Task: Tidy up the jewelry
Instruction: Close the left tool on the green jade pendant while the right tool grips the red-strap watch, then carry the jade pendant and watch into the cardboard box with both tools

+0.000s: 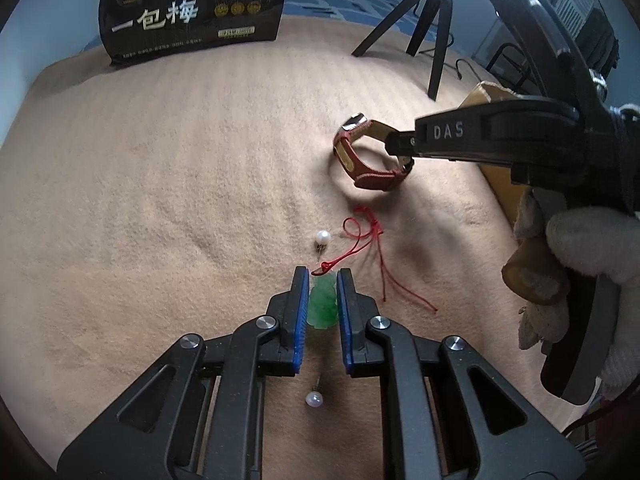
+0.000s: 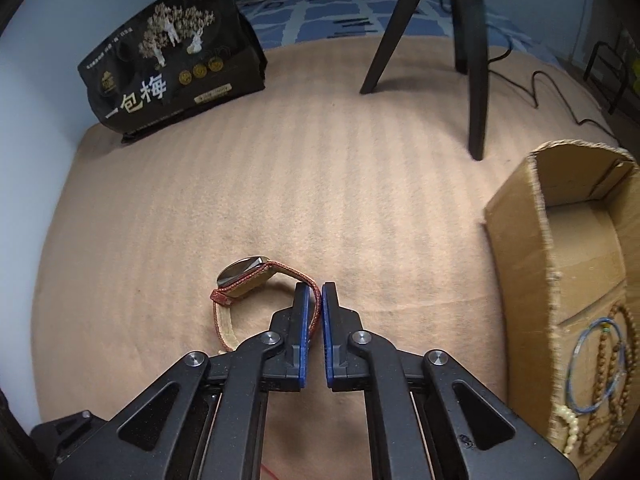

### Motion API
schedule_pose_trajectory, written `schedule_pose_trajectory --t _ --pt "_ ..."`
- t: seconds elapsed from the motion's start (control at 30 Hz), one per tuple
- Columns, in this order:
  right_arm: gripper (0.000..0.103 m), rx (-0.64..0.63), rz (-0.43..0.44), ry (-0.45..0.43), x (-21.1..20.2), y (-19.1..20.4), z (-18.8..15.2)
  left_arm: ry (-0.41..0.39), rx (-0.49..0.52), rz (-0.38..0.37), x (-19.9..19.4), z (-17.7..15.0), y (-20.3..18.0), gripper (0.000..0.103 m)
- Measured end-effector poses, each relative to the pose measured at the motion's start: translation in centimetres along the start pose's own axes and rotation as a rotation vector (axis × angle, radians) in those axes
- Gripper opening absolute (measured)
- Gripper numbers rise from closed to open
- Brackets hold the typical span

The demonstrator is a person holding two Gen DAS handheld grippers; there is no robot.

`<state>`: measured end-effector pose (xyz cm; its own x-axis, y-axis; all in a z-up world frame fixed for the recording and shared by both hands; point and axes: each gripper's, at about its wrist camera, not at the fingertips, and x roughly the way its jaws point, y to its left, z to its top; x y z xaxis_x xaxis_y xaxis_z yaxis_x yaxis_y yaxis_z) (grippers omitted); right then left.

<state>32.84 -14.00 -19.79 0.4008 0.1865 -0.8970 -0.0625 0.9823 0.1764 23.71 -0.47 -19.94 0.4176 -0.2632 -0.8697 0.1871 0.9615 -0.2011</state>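
Note:
My left gripper (image 1: 323, 278) is shut on a green jade pendant (image 1: 321, 304) whose red cord (image 1: 368, 248) trails over the beige blanket. Two pearl earrings lie near it, one ahead (image 1: 322, 237) and one under the gripper (image 1: 314, 399). My right gripper (image 2: 316, 292) is shut on the strap of a red-banded watch (image 2: 248, 280); the watch also shows in the left wrist view (image 1: 360, 160) with the right gripper (image 1: 400, 152) on its strap. A cardboard box (image 2: 516, 216) at the right holds bead strings (image 2: 600, 364) and a blue bangle (image 2: 580, 364).
A black snack bag (image 1: 192, 8) stands at the far edge of the blanket, also in the right wrist view (image 2: 168, 64). A black tripod (image 2: 476, 80) stands at the back right with a cable (image 2: 536, 88) beside it. A gloved hand (image 1: 580, 248) holds the right gripper.

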Motion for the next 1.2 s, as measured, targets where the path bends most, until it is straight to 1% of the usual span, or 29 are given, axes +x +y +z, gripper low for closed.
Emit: schedule_pose_trajectory --t 0.33,0.57,0.7,0.83,1.2 --pt "0.005 -0.019 0.000 -0.068 -4.6 -0.2 -0.4 -0.074 -0.023 -0.019 -4.2 0.5 -0.2 0.012" --pt "0.005 -0.042 -0.016 -0.124 -7.9 -0.7 -0.9 -0.128 -0.017 -0.055 -6.9 1.2 -1.9 0.012" --pt "0.005 -0.024 -0.018 -0.157 -10.1 -2.2 -1.2 -0.154 -0.016 -0.083 -8.2 1.4 -3.1 0.012" --pt "0.005 -0.021 -0.043 -0.190 -12.2 -3.9 -1.5 -0.179 -0.004 -0.111 -9.3 1.8 -4.7 0.012" --pt "0.005 0.010 -0.099 -0.234 -16.2 -9.3 -2.8 -0.221 0.021 -0.184 -10.9 2.6 -8.9 0.012"
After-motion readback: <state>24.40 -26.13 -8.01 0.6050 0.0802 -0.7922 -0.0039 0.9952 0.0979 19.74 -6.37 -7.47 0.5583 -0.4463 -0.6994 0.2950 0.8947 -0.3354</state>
